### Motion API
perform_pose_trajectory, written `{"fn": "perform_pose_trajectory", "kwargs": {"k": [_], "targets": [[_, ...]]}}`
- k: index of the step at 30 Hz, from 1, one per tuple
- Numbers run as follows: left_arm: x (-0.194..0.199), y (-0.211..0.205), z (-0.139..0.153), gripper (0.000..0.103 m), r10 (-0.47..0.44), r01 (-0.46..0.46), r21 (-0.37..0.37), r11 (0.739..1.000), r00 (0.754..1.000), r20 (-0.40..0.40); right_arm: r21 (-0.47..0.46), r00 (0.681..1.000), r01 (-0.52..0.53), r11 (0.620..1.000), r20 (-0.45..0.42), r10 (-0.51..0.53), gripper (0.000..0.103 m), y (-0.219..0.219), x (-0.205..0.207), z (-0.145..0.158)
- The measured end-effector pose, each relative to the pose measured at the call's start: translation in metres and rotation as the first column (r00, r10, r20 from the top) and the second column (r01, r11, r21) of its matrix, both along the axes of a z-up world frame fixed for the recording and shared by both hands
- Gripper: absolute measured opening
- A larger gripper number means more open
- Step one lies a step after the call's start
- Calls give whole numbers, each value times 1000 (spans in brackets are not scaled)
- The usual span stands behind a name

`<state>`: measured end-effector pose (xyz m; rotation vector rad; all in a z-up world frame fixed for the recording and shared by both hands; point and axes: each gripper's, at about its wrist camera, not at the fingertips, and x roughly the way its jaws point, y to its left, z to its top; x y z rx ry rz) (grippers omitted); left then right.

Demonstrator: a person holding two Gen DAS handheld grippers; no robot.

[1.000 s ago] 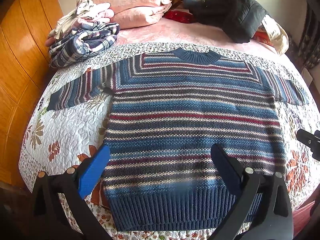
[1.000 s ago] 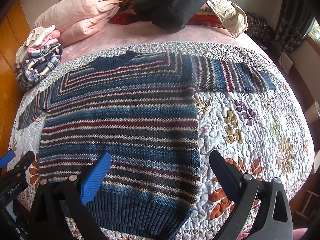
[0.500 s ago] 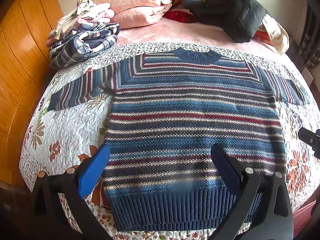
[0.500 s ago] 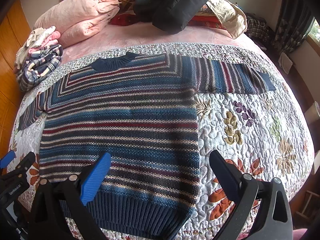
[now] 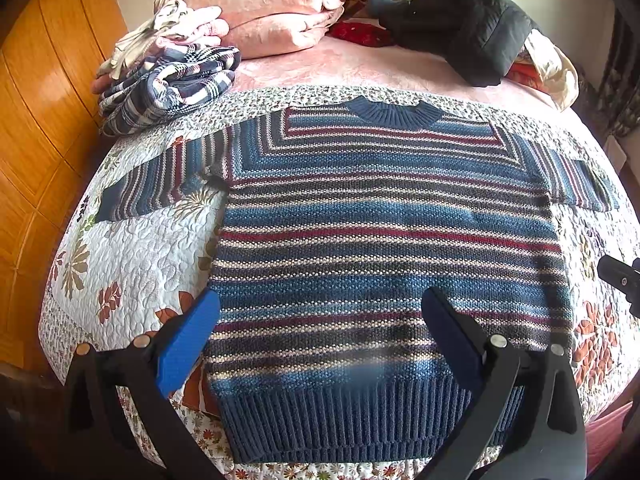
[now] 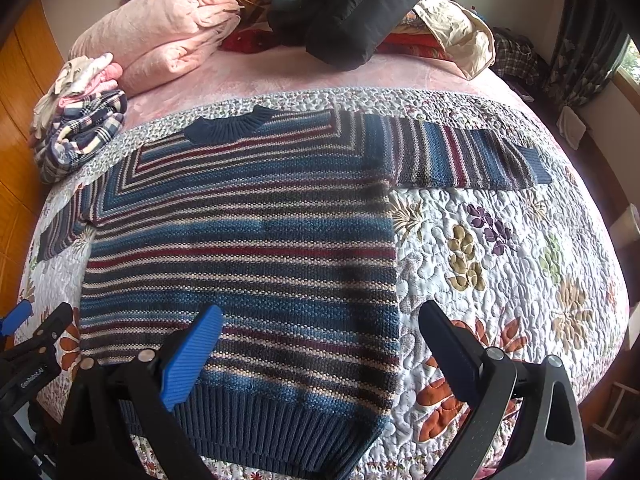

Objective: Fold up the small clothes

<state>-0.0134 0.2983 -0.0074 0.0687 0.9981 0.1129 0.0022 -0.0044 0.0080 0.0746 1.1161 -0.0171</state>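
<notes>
Both grippers, left [image 5: 320, 336] and right [image 6: 320, 340], wide open, empty, above flat striped blue knit sweater [image 5: 384, 248]. Risk: thick ribbed hem [image 5: 352, 420] slipping, or floral quilted bedspread [image 6: 500, 264] pinched too.

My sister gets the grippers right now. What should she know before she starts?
Left hand-held gripper: open, holding nothing, above the near left part of the striped sweater.
Right hand-held gripper: open, holding nothing, above the sweater's near right corner.
The sweater lies flat, front up, on the floral quilt, both sleeves spread out to the sides and the neck towards the far side.
A plaid garment already sits folded at the far left, with pale clothes on top.
Done: sweater is spread out.
Left: every fold. Probably start by bringing the sleeves in, then fold the body.
</notes>
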Motion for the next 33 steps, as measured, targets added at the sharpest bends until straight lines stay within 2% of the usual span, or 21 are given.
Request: {"fn": "perform_pose_trajectory", "kwargs": {"k": [2,4,7,12,15,17,19,21,23,25,29,33], "targets": [[3,-2,1,100,-14,14,-11,1000,1000,9,16,1000,-5,1000,-1,5,99,-3,4,1],[10,-4,1,100,-43,44,-61,997,999,19,31,1000,2,1000,11,-2,99,-12,9,3],[25,-8,1,100,-45,46,-108,993,999,14,65,999,36,997,23,-37,99,-43,30,8],[60,-20,-3,100,-33,35,-72,997,999,27,122,977,215,969,-21,-214,99,-132,76,5],[75,-16,-9,100,17,-16,-160,987,1000,4,156,956,292,943,-55,-287,99,-195,113,-5],[85,-19,-11,100,28,-26,-180,983,1000,11,80,943,332,940,-53,-329,99,-235,139,-15],[99,-27,-11,100,20,-12,-133,991,998,59,44,926,374,926,-76,-370,99,-278,163,-31],[114,-34,-12,100,18,-10,-77,997,995,98,51,907,417,908,-93,-411,99,-323,178,-48],[129,-36,-16,100,29,-19,-86,996,993,111,55,894,441,896,-112,-433,99,-358,190,-64],[139,-36,-19,100,40,-28,-109,994,994,106,64,895,438,897,-123,-428,99,-387,201,-79],[152,-40,-32,100,33,-24,-92,995,995,92,111,876,471,875,-174,-450,96,-428,212,-115],[158,-40,-43,100,46,-39,-96,995,996,73,143,876,470,871,-193,-441,90,-450,219,-136]]}}
